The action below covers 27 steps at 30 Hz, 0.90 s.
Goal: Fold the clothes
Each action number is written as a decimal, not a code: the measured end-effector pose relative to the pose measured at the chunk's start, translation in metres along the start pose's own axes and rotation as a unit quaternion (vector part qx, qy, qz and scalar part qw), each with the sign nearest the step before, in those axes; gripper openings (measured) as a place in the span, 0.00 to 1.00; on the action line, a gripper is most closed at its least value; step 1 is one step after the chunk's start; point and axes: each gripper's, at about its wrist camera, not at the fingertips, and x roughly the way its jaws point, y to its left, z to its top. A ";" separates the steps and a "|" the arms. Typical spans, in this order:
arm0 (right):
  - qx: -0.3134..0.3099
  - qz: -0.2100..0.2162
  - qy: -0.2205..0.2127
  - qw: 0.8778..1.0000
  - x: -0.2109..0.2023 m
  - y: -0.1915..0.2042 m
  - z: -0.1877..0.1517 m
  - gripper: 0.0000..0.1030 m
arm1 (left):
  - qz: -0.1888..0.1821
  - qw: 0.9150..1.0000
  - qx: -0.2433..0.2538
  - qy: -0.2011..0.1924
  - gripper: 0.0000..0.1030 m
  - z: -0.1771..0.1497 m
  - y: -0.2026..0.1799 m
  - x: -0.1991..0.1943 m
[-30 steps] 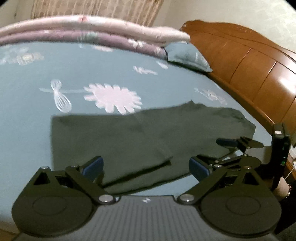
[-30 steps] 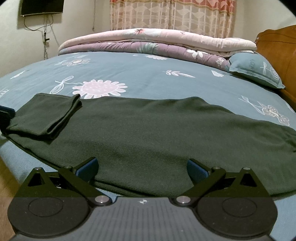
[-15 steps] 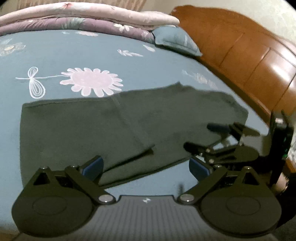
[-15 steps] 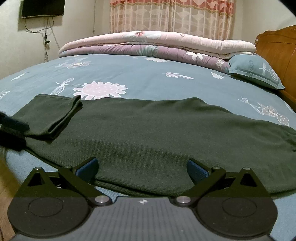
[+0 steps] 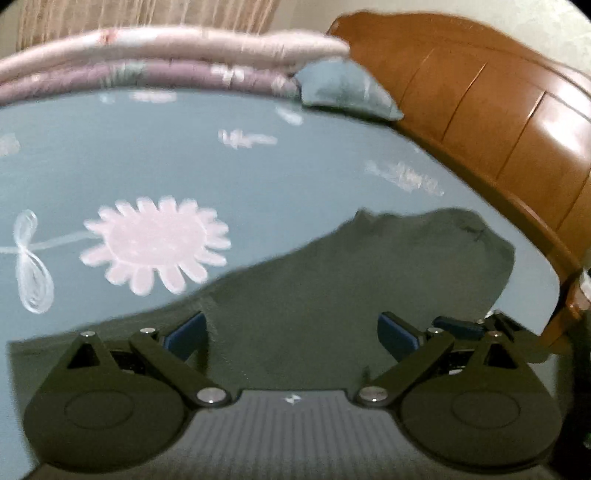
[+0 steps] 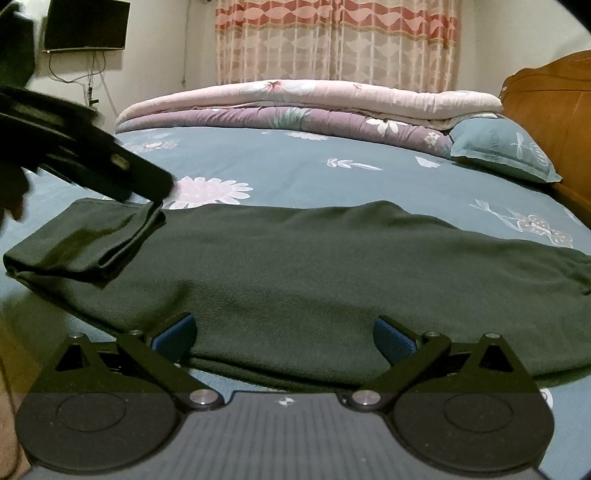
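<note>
My right gripper (image 6: 283, 334) is wide open, low at the near edge of the dark green garment (image 6: 332, 266), which lies flat across the blue bedsheet (image 6: 280, 166). My left gripper (image 5: 291, 328) is also open, above the garment's folded end (image 6: 92, 240). Behind are a folded quilt (image 6: 295, 107) and a pillow (image 6: 506, 147).

One dark green garment (image 6: 314, 273) is counted on one bed sheet (image 6: 280, 166), and two grippers are seen — the left (image 5: 291, 330) and the right (image 6: 284, 332). Two folded quilts (image 6: 295, 107) are stacked, apparently, beside one pillow (image 6: 506, 147) — one headboard (image 5: 498, 122), one curtain (image 6: 332, 40), one wall screen (image 6: 86, 24).
</note>
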 end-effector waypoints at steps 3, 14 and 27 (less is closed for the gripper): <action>-0.002 0.006 -0.004 1.000 -0.001 -0.002 -0.002 1.00 | 0.010 1.000 0.001 0.018 0.96 -0.001 -0.004 0.009; -0.003 0.015 -0.028 0.999 -0.004 -0.004 -0.009 1.00 | 0.104 0.994 -0.016 0.022 0.96 0.002 0.019 -0.021; -0.004 0.012 -0.045 0.999 -0.007 -0.002 -0.014 1.00 | 0.117 0.992 -0.032 -0.030 0.96 -0.013 0.044 -0.065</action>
